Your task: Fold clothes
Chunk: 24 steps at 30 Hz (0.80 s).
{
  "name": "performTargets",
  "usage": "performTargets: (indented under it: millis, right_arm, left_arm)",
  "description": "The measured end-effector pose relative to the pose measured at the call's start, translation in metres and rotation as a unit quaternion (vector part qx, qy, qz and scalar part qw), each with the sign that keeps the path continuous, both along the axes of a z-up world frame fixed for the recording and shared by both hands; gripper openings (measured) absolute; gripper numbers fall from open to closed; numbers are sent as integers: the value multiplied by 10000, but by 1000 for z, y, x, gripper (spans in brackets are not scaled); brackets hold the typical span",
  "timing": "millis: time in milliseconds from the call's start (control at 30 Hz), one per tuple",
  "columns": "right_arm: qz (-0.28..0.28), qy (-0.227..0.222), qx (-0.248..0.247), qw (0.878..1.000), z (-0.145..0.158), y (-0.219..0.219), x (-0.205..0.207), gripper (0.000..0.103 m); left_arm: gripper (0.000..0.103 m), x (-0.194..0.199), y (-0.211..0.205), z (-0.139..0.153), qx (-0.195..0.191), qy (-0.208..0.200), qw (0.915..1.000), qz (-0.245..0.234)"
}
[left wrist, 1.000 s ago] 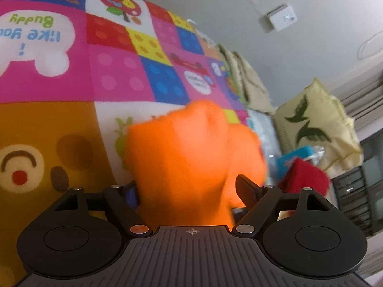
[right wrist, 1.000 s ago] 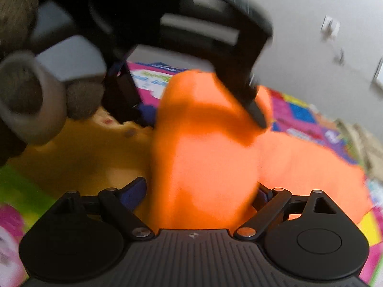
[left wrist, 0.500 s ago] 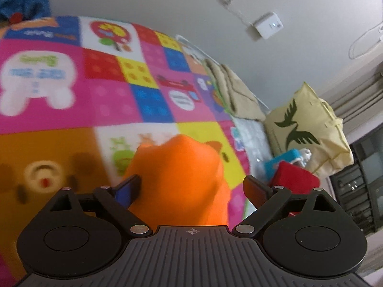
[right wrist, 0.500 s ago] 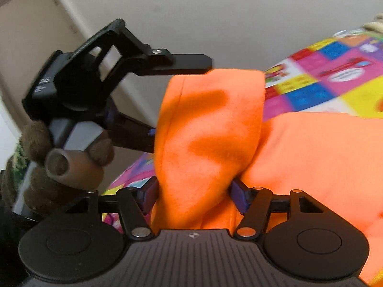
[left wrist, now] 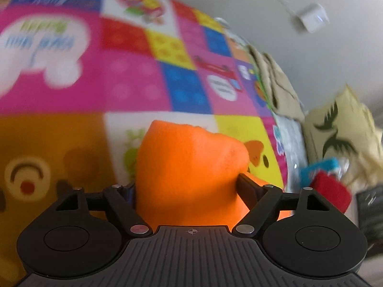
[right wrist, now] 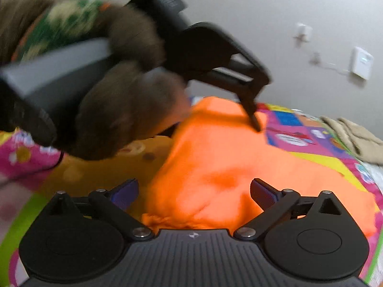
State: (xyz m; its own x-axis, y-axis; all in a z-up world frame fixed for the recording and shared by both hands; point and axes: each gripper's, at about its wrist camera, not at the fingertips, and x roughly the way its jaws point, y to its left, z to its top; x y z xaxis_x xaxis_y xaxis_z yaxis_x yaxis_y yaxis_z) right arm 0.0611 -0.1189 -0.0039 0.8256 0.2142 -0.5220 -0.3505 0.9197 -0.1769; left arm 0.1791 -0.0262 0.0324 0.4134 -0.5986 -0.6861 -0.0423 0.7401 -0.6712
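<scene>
Tongs status: left tongs [left wrist: 185, 186] clamp a bunched fold of the orange fleece garment [right wrist: 229, 167]; right tongs [right wrist: 194, 192] stand parted around its near edge at 6 o'clock. Garment lies on the patchwork play mat [left wrist: 134, 81], judged light, soft and limp; take hems or corners.

A bright orange fleece garment [right wrist: 239, 167] lies spread on a colourful patchwork play mat [right wrist: 299, 138], rumpled and partly doubled over. One soft fold [left wrist: 189, 167] is bunched up and raised above the mat, its upper edge rounded and uneven.
</scene>
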Motion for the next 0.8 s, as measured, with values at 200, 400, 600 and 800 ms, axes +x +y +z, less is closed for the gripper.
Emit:
performTargets:
  millis: [200, 400, 600, 800]
  right_arm:
    - [402, 520, 59, 9978, -17, 4, 35, 100]
    - [1210, 537, -86, 9912, -19, 25, 32, 100]
    - [2389, 449, 170, 9699, -12, 49, 8, 98]
    - [1152, -517, -323, 9915, -3, 46, -7, 99]
  left_arm:
    - [93, -8, 7, -20, -168, -7, 9983, -560]
    - [80, -25, 55, -23, -304, 3, 9992, -245]
    - [93, -82, 114, -12, -171, -174, 9997, -10]
    - [83, -83, 120, -22, -293, -117, 9987, 405]
